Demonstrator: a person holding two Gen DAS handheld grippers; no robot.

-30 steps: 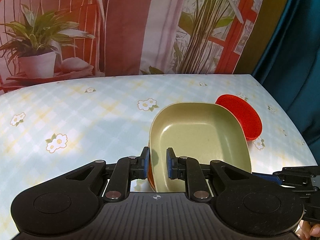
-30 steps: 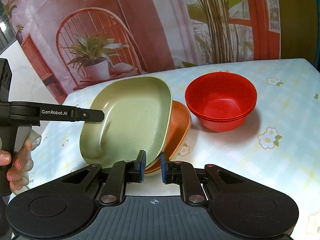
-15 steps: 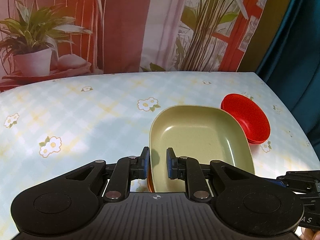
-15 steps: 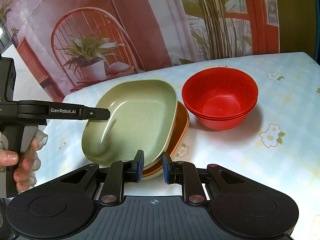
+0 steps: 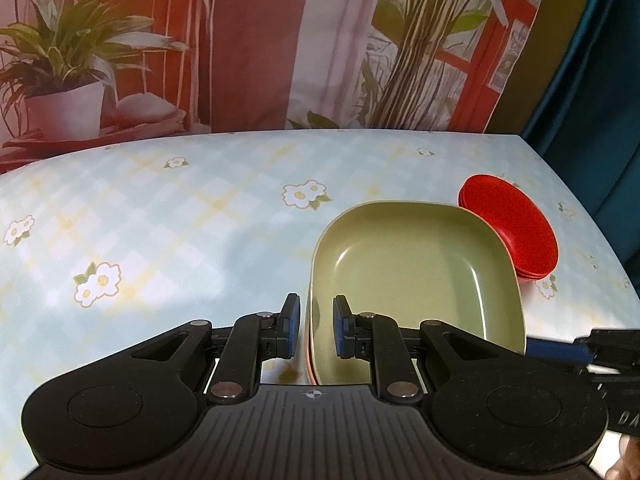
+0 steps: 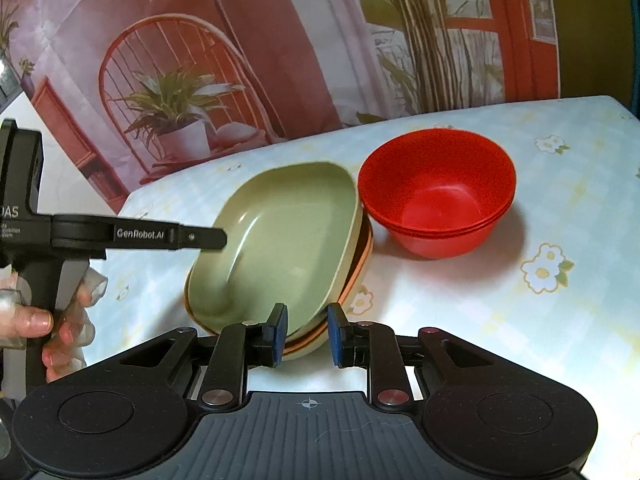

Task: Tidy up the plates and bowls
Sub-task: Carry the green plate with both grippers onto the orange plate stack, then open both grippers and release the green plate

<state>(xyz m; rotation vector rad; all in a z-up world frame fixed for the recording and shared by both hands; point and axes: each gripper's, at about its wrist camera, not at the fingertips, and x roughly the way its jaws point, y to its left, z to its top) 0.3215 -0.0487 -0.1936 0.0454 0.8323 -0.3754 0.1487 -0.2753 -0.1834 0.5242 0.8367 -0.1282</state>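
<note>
Green plate on the orange one

Left tongs (image 5: pixel 314 330) and right tongs (image 6: pixel 306 334) both gape slightly around the green plate's (image 6: pixel 276 248) rim, gripping nothing; red bowls (image 6: pixel 436 192) sit just beside.

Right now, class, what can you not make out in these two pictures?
- Orange plate: both views, mostly hidden under the green plate.
- Red bowls: count unclear in either view, nested.
- Left gripper: left view, grip on the green plate's rim unclear.
- Right gripper: right view, contact unclear.

Bright, even light; soft shadows; fisheye-bent, slightly blurred edges.
</note>
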